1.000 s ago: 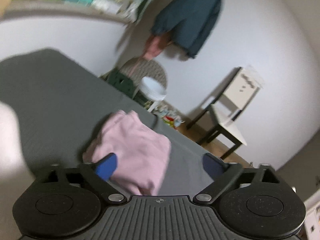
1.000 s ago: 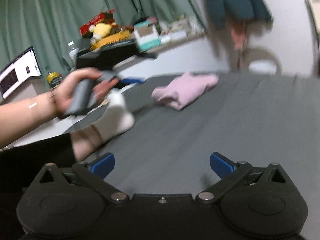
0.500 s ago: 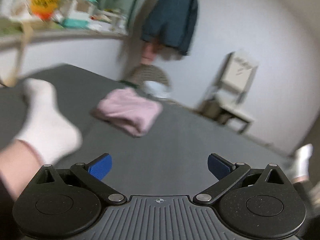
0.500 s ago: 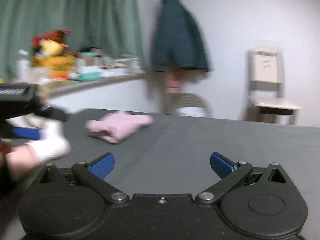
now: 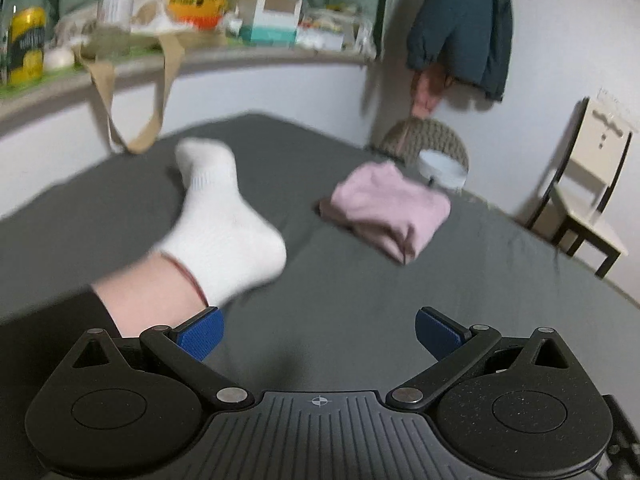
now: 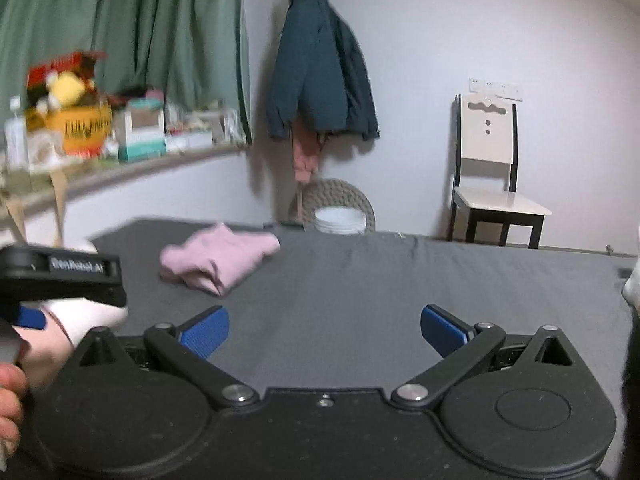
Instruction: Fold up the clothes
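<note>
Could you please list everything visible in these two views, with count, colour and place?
Garment: one, pink, folded, on the far part of the bed.
Bed: one, grey sheet, foreground.
Jacket: one, dark teal, hanging on the wall.
Chair: one, cream and black, by the wall.
Basket: one, woven, beyond the bed.
Curtain: green, left.
Shelf: one, cluttered with boxes.
Foot: one, white sock, on the bed.
Left gripper: open.
Right gripper: open.
</note>
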Tool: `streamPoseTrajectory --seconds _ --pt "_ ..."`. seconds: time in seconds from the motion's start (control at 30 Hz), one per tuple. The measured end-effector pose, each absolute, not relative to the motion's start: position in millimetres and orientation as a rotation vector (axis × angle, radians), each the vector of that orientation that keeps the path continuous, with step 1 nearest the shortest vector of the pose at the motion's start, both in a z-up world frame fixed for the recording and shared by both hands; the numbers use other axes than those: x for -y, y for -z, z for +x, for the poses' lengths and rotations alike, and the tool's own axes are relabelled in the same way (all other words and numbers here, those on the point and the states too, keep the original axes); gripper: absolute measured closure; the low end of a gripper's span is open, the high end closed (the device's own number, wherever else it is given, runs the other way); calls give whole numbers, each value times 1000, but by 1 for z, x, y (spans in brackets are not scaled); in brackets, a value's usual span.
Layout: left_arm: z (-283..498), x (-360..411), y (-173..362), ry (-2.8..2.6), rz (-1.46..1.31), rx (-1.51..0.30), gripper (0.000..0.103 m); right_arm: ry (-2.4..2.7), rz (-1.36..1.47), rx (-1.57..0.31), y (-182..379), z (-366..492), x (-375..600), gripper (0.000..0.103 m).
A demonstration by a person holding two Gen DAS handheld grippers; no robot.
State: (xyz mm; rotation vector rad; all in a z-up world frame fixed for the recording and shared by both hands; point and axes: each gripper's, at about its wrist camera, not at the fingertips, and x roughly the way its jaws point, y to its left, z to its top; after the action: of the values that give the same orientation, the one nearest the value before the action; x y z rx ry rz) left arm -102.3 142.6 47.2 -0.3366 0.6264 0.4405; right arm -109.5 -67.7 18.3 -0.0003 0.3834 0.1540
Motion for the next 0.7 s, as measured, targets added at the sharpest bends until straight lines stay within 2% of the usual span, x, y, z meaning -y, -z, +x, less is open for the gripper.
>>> streamPoseTrajectory --seconds 0.27,0.43,0.7 --pt "-119 -145 -83 -362 -213 -600 1 -291 -40 -444 -58 -110 58 0" --pt "-126 -140 -86 -330 -183 -619 1 -262 23 -538 -57 -104 58 0" --pt "-126 -128 -85 -333 -96 -662 1 -236 -101 -577 -52 -115 39 0"
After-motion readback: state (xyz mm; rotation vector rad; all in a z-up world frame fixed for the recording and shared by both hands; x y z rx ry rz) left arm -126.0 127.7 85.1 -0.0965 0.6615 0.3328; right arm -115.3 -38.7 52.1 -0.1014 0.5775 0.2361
